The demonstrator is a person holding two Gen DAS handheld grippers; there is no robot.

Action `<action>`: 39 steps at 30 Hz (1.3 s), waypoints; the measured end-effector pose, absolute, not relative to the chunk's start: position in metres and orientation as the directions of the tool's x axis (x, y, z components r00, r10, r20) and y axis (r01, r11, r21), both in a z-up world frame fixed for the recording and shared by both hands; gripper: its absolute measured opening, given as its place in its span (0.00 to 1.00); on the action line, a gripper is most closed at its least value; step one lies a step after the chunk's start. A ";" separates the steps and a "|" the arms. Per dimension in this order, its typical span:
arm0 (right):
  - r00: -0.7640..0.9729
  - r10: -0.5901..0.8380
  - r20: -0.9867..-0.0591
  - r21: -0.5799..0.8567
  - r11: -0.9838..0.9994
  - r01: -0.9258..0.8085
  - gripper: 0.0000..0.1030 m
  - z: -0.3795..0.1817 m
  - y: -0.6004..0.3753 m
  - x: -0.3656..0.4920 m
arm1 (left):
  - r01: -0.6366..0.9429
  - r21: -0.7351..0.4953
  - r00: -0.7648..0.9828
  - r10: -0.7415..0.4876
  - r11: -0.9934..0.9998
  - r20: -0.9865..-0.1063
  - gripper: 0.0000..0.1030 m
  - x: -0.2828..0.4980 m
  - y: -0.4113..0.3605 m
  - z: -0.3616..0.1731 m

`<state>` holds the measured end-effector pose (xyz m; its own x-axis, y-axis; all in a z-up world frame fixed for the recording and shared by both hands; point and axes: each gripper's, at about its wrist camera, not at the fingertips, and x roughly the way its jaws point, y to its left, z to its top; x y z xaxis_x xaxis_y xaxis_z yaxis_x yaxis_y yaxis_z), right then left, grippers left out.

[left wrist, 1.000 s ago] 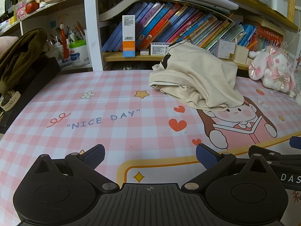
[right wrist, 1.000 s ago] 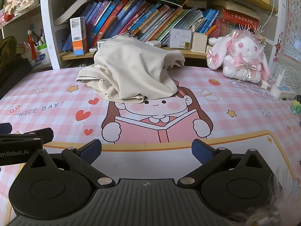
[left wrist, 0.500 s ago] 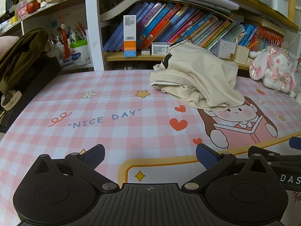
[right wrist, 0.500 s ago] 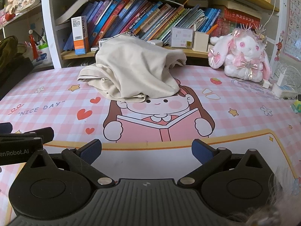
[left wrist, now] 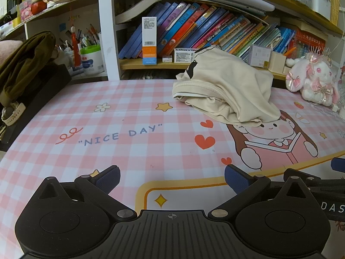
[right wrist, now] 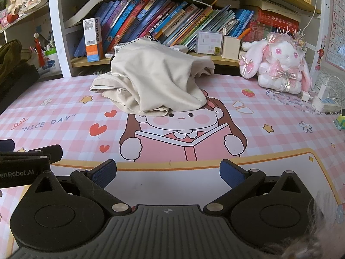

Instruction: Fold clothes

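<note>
A cream garment (left wrist: 228,90) (right wrist: 159,84) lies crumpled in a heap at the back of the table, leaning against the low bookshelf. It rests on a pink checked mat (left wrist: 129,116) (right wrist: 269,112) printed with a cartoon girl. My left gripper (left wrist: 171,179) hovers open over the mat's near edge, well short of the garment, nothing between its blue pads. My right gripper (right wrist: 168,172) is open too, at the same distance, empty. Each gripper shows at the edge of the other's view.
A bookshelf (left wrist: 204,34) of leaning books runs behind the table. A white and pink plush rabbit (right wrist: 278,62) sits at the back right, with a charger and cable (right wrist: 323,99) beside it. An olive cloth and a watch (left wrist: 13,112) lie at the left edge.
Both views have crept slightly forward toward the garment. The garment has not moved and both grippers stay open.
</note>
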<state>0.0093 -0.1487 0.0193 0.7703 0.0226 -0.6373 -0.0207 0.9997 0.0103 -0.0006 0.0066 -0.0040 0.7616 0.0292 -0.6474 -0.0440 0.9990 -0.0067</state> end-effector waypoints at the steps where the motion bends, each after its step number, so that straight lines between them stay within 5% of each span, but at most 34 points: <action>1: 0.767 0.023 -0.641 0.012 1.000 -0.021 1.00 0.019 -0.149 0.009 | -0.044 -0.008 0.762 0.029 0.999 -0.647 1.00 -0.001 0.007 -0.004; 17: 0.769 0.054 -0.637 -0.020 0.996 -0.087 1.00 0.021 -0.155 0.007 | -0.048 -0.115 0.756 -0.040 0.992 -0.653 1.00 -0.007 0.012 -0.009; 33: 0.758 0.243 -0.605 -0.122 0.913 -0.390 1.00 0.016 -0.171 0.123 | -0.217 -0.006 0.763 0.166 0.976 -0.625 1.00 0.014 -0.004 0.000; 37: 0.735 0.295 -0.610 -0.137 0.875 -0.465 0.96 0.008 -0.159 0.156 | -0.253 0.020 0.751 0.209 0.967 -0.626 1.00 0.012 -0.008 0.002; 39: 0.725 0.309 -0.615 -0.127 0.869 -0.478 0.86 0.004 -0.156 0.169 | -0.262 0.037 0.749 0.227 0.964 -0.622 1.00 0.009 -0.012 0.003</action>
